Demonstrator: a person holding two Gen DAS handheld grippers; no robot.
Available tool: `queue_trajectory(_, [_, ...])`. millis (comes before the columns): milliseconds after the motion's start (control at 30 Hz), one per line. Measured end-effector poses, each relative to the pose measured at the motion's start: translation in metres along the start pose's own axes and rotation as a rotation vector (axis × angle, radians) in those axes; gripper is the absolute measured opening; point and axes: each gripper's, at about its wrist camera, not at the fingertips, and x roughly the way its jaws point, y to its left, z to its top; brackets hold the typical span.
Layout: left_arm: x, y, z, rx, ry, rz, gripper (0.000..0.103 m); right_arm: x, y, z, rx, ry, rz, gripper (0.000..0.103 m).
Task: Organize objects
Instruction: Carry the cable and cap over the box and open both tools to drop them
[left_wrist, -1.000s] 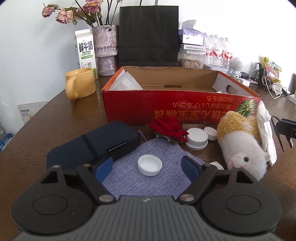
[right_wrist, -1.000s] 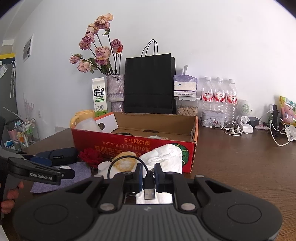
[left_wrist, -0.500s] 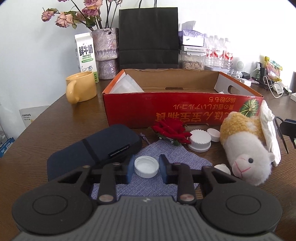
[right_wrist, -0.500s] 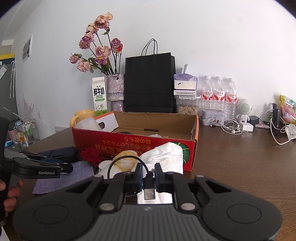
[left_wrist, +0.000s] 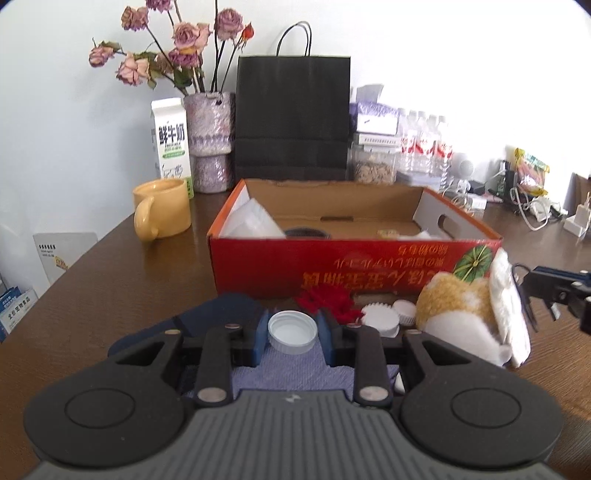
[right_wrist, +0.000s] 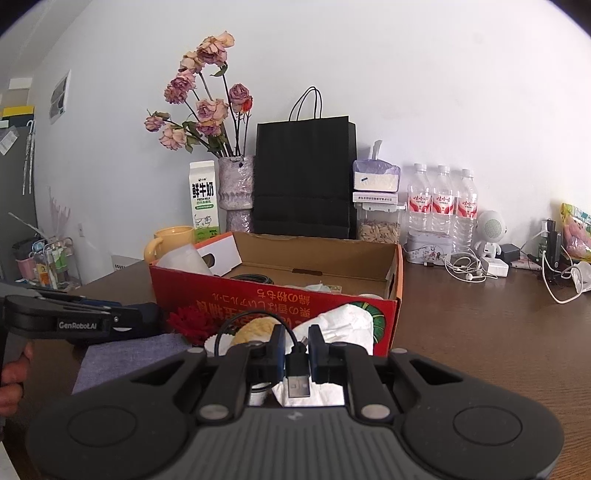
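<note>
The left tongs have just closed and now clamp a white bottle cap, open side up, above the purple cloth on the counter, before the red box. The right tongs, nearly together, pinch a black USB cable, pointing slightly downward.

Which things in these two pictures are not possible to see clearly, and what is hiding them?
- Left wrist view: the red box near wall hides most of its contents.
- Left wrist view: the plush toy face is behind the left gripper body.
- Right wrist view: the USB cable far end is cut off behind the right gripper.
</note>
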Motion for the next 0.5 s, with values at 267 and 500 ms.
queue_trajectory(267, [-0.002, -0.009, 0.030, -0.007, -0.085, -0.038, 0.029, 0.009, 0.010, 0.025, -0.039, -0.050, 0.010, 0.012])
queue_trajectory(500, [0.004, -0.017, 0.059, -0.002, -0.156, -0.060, 0.030, 0.030, 0.015, 0.055, -0.070, -0.090, 0.008, 0.012])
